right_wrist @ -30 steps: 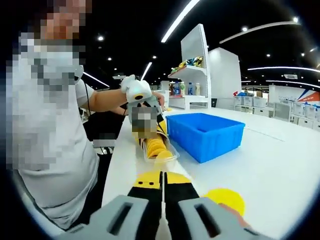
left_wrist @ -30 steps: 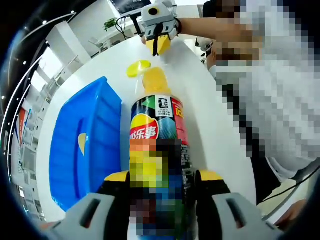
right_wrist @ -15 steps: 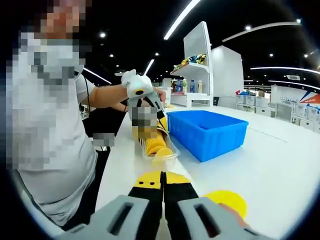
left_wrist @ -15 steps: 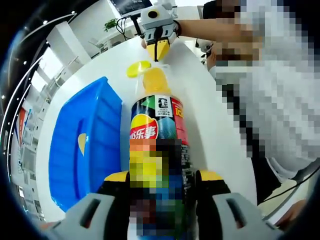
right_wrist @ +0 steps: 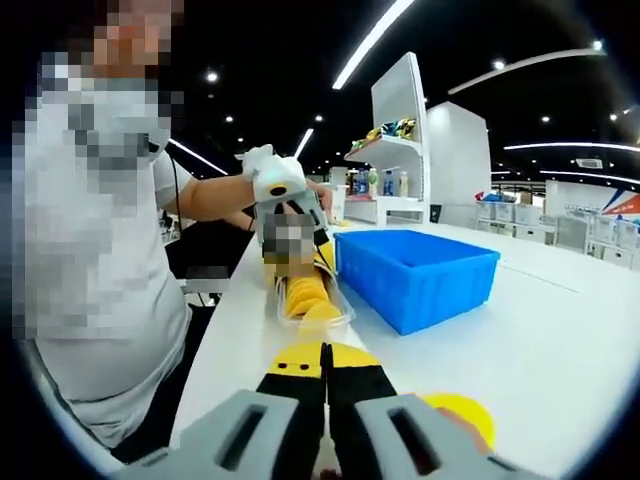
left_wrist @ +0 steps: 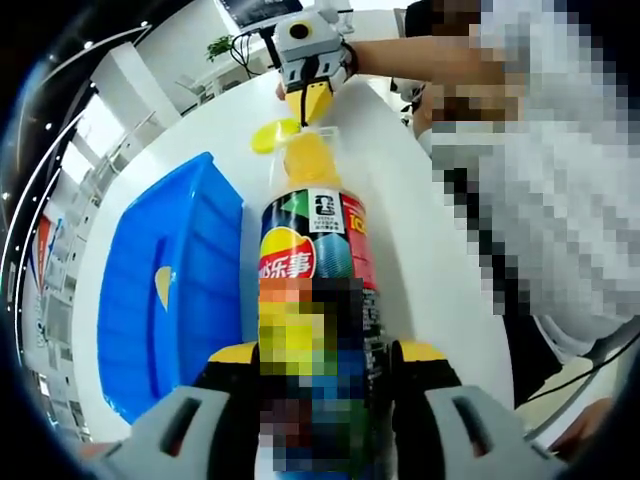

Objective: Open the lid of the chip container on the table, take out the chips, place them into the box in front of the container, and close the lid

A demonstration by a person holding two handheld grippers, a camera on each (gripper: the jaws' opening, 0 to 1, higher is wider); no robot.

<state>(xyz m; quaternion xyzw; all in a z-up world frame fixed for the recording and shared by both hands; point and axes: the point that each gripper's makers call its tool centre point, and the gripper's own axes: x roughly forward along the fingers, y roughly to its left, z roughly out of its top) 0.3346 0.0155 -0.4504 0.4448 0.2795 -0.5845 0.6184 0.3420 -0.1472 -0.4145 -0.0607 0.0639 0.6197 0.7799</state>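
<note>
Lid (left_wrist: pixel 272 135) lies off on the white surface (left_wrist: pixel 400 230), so the step in hand is taking out the chips. The left claw (left_wrist: pixel 325 375) clamps the can (left_wrist: pixel 318 270), which lies on its side with a clear tray of chips (right_wrist: pixel 308 300) slid out of its mouth. The right claw (right_wrist: pixel 327 385) is clenched with nothing between its jaws, its tips near the tray's end. The blue box (right_wrist: pixel 415 272) sits just beside the can. Next, I judge, the right claw must part and take the tray's end.

White shelving unit (right_wrist: pixel 408 135) with colourful goods behind table; potted plant (left_wrist: pixel 220 47) far off.
</note>
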